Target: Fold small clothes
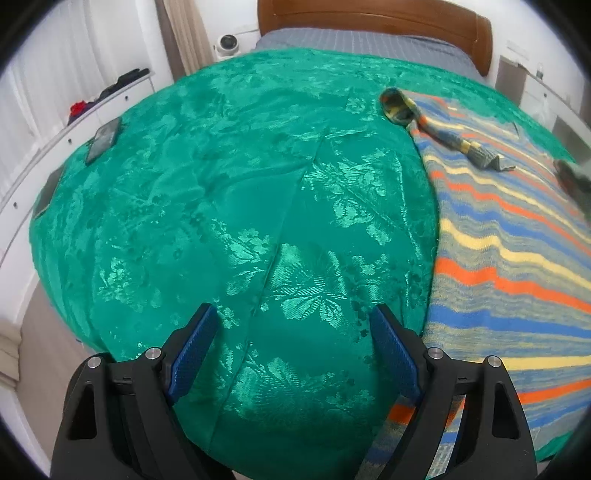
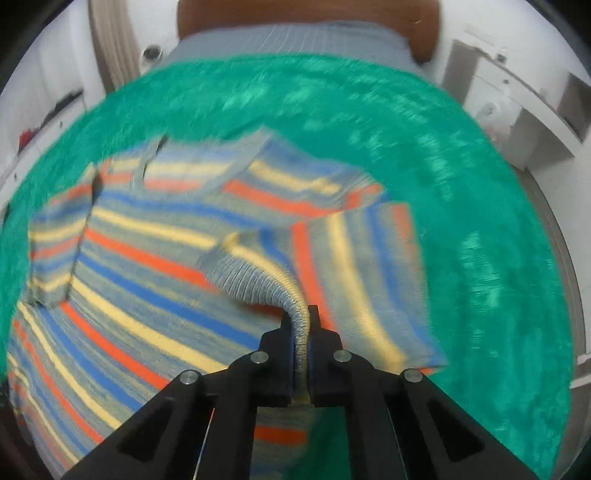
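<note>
A knitted sweater striped in blue, orange and yellow (image 2: 147, 258) lies spread on the green floral bedspread (image 2: 480, 221). My right gripper (image 2: 300, 312) is shut on a ribbed grey cuff (image 2: 255, 280) of the sweater, holding that sleeve raised over the body. The left wrist view has the same sweater (image 1: 509, 258) at the right, with its other sleeve (image 1: 424, 125) lying across the top corner. My left gripper (image 1: 293, 310) stands open over bare bedspread (image 1: 221, 184), nothing between its blue pads; its right finger (image 1: 395, 350) is beside the sweater's edge.
A phone (image 1: 103, 140) and another dark flat item (image 1: 48, 192) lie on the bed's left edge. White drawers (image 1: 55, 122) run along the left wall, a wooden headboard (image 1: 369, 22) stands at the far end, and white shelving (image 2: 517, 110) is at the right.
</note>
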A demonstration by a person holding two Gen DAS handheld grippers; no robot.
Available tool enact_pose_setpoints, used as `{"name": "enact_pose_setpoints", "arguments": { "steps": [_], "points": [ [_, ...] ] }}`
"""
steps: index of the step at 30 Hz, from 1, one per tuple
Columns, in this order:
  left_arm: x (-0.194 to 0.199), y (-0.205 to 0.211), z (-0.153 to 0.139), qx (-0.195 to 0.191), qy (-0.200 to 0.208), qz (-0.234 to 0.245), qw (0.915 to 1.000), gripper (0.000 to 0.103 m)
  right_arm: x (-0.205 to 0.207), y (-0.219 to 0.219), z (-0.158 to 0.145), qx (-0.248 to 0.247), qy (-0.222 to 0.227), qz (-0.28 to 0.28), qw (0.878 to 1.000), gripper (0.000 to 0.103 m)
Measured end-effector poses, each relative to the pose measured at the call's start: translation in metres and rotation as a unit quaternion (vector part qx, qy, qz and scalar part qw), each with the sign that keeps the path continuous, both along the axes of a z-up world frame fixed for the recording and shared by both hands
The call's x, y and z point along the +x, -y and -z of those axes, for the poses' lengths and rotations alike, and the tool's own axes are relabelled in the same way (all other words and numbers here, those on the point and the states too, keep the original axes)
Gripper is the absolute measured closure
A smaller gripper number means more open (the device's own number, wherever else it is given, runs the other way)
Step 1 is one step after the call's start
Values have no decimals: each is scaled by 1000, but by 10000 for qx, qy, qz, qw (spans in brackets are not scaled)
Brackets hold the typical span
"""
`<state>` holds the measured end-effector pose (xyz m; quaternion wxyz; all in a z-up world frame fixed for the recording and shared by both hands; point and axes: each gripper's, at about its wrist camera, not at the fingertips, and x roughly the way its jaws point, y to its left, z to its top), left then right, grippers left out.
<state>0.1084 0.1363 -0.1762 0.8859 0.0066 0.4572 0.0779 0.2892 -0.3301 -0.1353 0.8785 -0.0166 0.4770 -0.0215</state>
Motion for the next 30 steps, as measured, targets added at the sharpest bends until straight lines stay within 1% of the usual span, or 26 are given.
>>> {"name": "enact_pose_setpoints", "arguments": {
  "steps": [2,4,5,6,8,9,12,14,17,20,23,24,26,28,30],
  "points": [
    [0,-3,0,-56,-5,-72,10000,17,-17,29,-21,167,265,299,9991,98],
    [0,-7,2,-161,-25,-136,9998,17,-39,72,-39,365,510,773,9950,98],
    [0,-9,3,-209,-42,-167,9996,17,-59,105,-46,515,641,1154,9899,98],
    [1,-10,4,-252,-60,-196,9995,16,-68,126,-47,626,682,1389,9860,98],
    [1,-11,5,-289,-81,-235,9993,16,-96,171,-44,828,683,1908,9757,98],
    [1,-10,5,-277,-81,-243,9993,16,-110,194,-39,938,607,2177,9696,98],
    [-1,-7,5,-174,-67,-255,9995,16,-142,232,-17,1406,497,2608,9538,98],
    [-2,-3,5,-56,-55,-233,9997,16,-151,237,-5,1641,455,2721,9471,98],
    [-4,1,5,100,-39,-189,9998,16,-154,233,8,1606,385,2818,9452,99],
    [-5,3,5,174,-34,-171,9997,16,-154,237,28,1681,290,2984,9391,100],
    [-5,3,6,195,-43,-159,9997,16,-155,240,29,1641,375,2901,9421,100],
    [-6,2,6,187,-44,-160,9997,16,-156,241,29,1698,402,2887,9414,101],
    [-6,2,6,156,-50,-170,9997,16,-163,246,30,1873,431,2833,9396,100],
    [-5,1,6,125,-57,-184,9997,15,-171,249,25,1928,410,2819,9390,97],
    [-4,2,7,135,-61,-185,9997,15,-177,248,16,1730,362,2925,9398,89]
  ]
}}
